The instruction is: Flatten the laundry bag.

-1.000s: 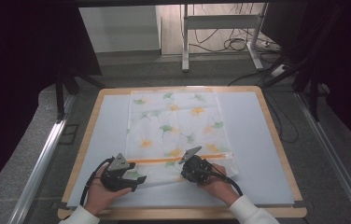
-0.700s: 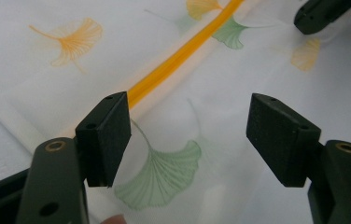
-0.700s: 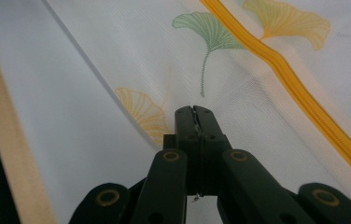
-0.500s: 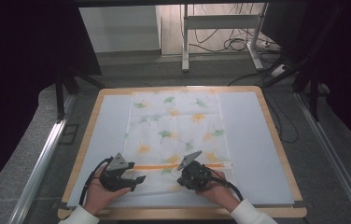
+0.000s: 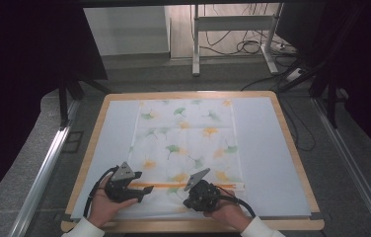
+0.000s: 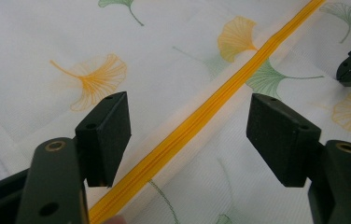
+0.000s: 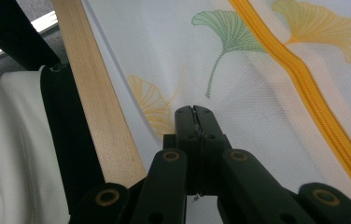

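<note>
Wooden-rimmed table (image 5: 292,148) carries a ginkgo-print cloth (image 5: 188,143); at its near hem both grippers flank the orange zipper (image 5: 173,185).

From the left gripper (image 6: 187,135), jaws stand apart, astride the zipper (image 6: 201,116), untouched.

From the right gripper (image 7: 195,114), jaws are pressed together, pinching the cloth (image 7: 257,93) beside the table's rim (image 7: 96,107).
</note>
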Demonstrator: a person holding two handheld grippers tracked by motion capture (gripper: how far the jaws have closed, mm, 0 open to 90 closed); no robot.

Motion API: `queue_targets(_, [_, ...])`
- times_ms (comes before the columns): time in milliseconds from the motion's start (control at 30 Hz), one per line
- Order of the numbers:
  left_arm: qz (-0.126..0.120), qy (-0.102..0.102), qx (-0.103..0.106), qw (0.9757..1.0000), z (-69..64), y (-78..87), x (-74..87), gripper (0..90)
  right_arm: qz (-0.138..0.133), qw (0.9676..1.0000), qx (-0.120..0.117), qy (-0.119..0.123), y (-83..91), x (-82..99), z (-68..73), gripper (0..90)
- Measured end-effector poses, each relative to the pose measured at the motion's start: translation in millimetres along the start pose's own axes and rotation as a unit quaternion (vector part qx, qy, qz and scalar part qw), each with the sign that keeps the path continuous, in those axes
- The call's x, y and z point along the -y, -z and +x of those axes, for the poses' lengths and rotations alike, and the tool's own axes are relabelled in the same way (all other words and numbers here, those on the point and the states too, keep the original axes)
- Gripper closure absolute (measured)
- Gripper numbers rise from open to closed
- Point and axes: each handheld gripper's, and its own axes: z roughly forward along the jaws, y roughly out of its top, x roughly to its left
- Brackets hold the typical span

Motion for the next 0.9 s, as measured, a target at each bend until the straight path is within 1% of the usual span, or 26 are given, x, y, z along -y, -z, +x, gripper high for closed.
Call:
queue_targets(33, [0.0, 0.001, 0.0, 1.0, 0.1, -0.1, 0.1, 30.2, -0.001, 1.0, -0.001, 0.001, 0.4, 0.1, -0.2, 89.0])
queue_targets(67, [0.0, 0.001, 0.0, 1.0, 0.4, -0.1, 0.2, 30.2, -0.004, 1.0, -0.007, 0.0, 1.7, 0.1, -0.6, 82.1])
queue_targets(100, [0.0, 0.001, 0.0, 1.0, 0.5, -0.1, 0.2, 30.2, -0.004, 1.0, -0.007, 0.0, 1.7, 0.1, -0.6, 82.1])
queue_targets(133, [-0.001, 0.002, 0.0, 1.0, 0.6, -0.1, 0.2, 30.2, -0.007, 0.9999, -0.01, -0.003, 2.9, -0.2, -0.5, 75.6])
queue_targets(167, [-0.002, 0.002, 0.002, 1.0, 1.5, -0.3, 0.3, 30.1, -0.016, 0.9998, 0.002, 0.008, 9.6, -0.5, -0.7, 68.6])
queue_targets(200, [-0.002, 0.002, 0.002, 1.0, 1.5, -0.3, 0.3, 30.1, -0.016, 0.9998, 0.002, 0.008, 9.6, -0.5, -0.7, 68.6])
queue_targets(233, [-0.002, 0.004, 0.002, 1.0, 2.2, -0.6, 0.3, 29.9, -0.04, 0.9991, 0.012, -0.004, 22.3, 1.0, -3.8, 60.5])
queue_targets(267, [-0.003, 0.005, 0.003, 1.0, 3.0, -0.9, 0.4, 29.9, -0.057, 0.9981, 0.022, -0.013, 30.0, 2.9, -7.6, 54.8])
queue_targets(300, [-0.003, 0.007, 0.003, 1.0, 3.9, -1.0, 0.5, 29.8, -0.071, 0.9964, 0.036, -0.026, 38.1, 5.5, -11.8, 51.2])
queue_targets(367, [-0.004, 0.01, 0.004, 0.9999, 6.1, -1.4, 0.6, 29.8, -0.098, 0.9917, 0.065, -0.051, 54.0, 13.9, -23.3, 45.9])
queue_targets(400, [-0.006, 0.014, 0.005, 0.9999, 7.8, -1.7, 0.4, 29.8, -0.109, 0.9886, 0.079, -0.067, 61.5, 18.9, -29.6, 43.1])
queue_targets(433, [-0.006, 0.014, 0.005, 0.9999, 7.8, -1.7, 0.4, 29.9, -0.109, 0.9886, 0.079, -0.067, 61.5, 18.9, -29.6, 43.1])
queue_targets(500, [-0.008, 0.014, 0.006, 0.9999, 9.0, -2.2, 0.1, 30.2, -0.128, 0.9814, 0.107, -0.095, 75.2, 30.6, -41.8, 41.3])
queue_targets(533, [-0.007, 0.012, 0.006, 0.9999, 9.3, -2.7, 0.0, 30.5, -0.135, 0.9783, 0.118, -0.105, 80.9, 36.7, -47.4, 40.7])
queue_targets(567, [-0.005, 0.01, 0.008, 0.9999, 9.3, -3.2, -0.1, 30.6, -0.138, 0.9759, 0.126, -0.113, 85.3, 42.6, -52.6, 40.5])
queue_targets(600, [-0.005, 0.009, 0.009, 0.9999, 8.3, -3.8, -0.3, 30.8, -0.14, 0.973, 0.131, -0.129, 92.3, 53.7, -61.6, 42.3])
queue_targets(633, [-0.005, 0.009, 0.009, 0.9999, 8.3, -3.8, -0.3, 30.9, -0.14, 0.973, 0.131, -0.129, 92.3, 53.7, -61.6, 42.3])
queue_targets(700, [-0.007, 0.009, 0.009, 0.9999, 7.6, -3.5, -0.6, 31.0, -0.143, 0.9706, 0.132, -0.142, 97.4, 64.2, -66.9, 45.9])
queue_targets(767, [-0.02, 0.009, 0.005, 0.9997, 6.9, -1.7, -0.8, 31.1, -0.143, 0.9692, 0.134, -0.149, 100.7, 73.0, -68.5, 49.4])
queue_targets(800, [-0.029, 0.013, 0.008, 0.9995, 6.8, 0.3, -1.5, 31.1, -0.147, 0.9669, 0.138, -0.157, 103.3, 79.9, -69.3, 53.0])
queue_targets(867, [-0.026, 0.01, 0.009, 0.9996, 6.2, -0.4, -1.8, 30.8, -0.151, 0.9652, 0.143, -0.159, 104.8, 85.5, -71.9, 59.0])
queue_targets(900, [-0.026, 0.01, 0.009, 0.9996, 6.2, -0.4, -1.8, 30.7, -0.151, 0.9652, 0.143, -0.159, 104.8, 85.5, -71.9, 59.0])
